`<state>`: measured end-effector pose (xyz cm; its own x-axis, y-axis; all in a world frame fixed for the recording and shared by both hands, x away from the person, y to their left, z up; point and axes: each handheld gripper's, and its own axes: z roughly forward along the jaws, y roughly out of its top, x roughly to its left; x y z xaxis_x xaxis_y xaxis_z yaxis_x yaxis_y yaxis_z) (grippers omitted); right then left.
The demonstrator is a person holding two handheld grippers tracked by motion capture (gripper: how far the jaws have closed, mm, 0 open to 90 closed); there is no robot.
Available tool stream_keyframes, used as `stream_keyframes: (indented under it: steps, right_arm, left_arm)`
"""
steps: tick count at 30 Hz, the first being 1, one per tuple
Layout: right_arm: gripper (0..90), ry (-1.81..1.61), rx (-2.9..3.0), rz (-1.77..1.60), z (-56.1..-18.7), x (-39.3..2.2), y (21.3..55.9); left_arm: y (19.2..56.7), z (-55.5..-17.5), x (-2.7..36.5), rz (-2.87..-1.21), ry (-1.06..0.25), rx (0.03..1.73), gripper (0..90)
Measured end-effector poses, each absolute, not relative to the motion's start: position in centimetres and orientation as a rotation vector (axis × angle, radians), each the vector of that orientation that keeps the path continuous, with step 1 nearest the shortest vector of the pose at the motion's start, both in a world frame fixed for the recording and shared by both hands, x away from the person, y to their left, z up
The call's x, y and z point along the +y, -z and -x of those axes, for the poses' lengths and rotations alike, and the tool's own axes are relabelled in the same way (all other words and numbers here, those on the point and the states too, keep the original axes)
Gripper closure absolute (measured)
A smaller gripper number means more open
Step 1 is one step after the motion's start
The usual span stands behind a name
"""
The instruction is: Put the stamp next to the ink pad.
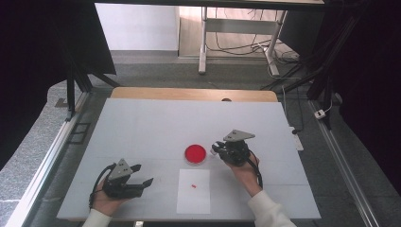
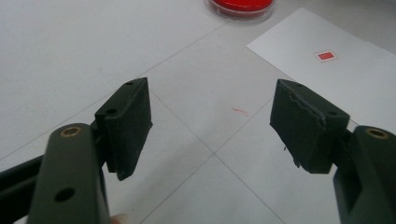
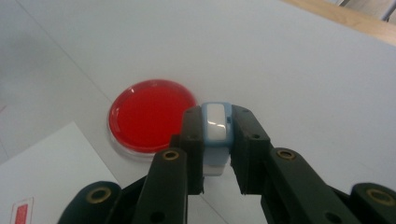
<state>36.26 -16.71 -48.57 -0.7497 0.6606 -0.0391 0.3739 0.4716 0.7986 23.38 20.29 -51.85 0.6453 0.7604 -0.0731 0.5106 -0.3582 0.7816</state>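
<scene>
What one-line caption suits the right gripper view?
Right gripper shut on a small blue-and-white stamp beside a round red ink pad.

White table (image 1: 142, 127), cables on floor (image 1: 236, 47), perhaps a power strip (image 1: 297, 141)

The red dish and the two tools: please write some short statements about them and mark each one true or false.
1. The right tool is shut on a small blue-and-white stamp. True.
2. The left tool holds the paper. False: it is open and holds nothing; the paper lies flat on the table.
3. The red dish stands on the paper. False: it stands on the table, just beyond the paper's far edge.
4. The paper bears a small red mark. True.
5. The stamp is pressed onto the paper. False: it is beside the dish, away from the paper.
</scene>
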Motion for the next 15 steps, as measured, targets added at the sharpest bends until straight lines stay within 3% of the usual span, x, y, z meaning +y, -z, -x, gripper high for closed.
stream_keyframes:
  steps: [15]
  right_arm:
    - [74.9, -1.089, 2.443, -0.862, -36.6, -16.1, 49.8]
  left_arm:
    - [52.0, -23.4, 20.5, -2.045, -0.383, 0.995, 28.8]
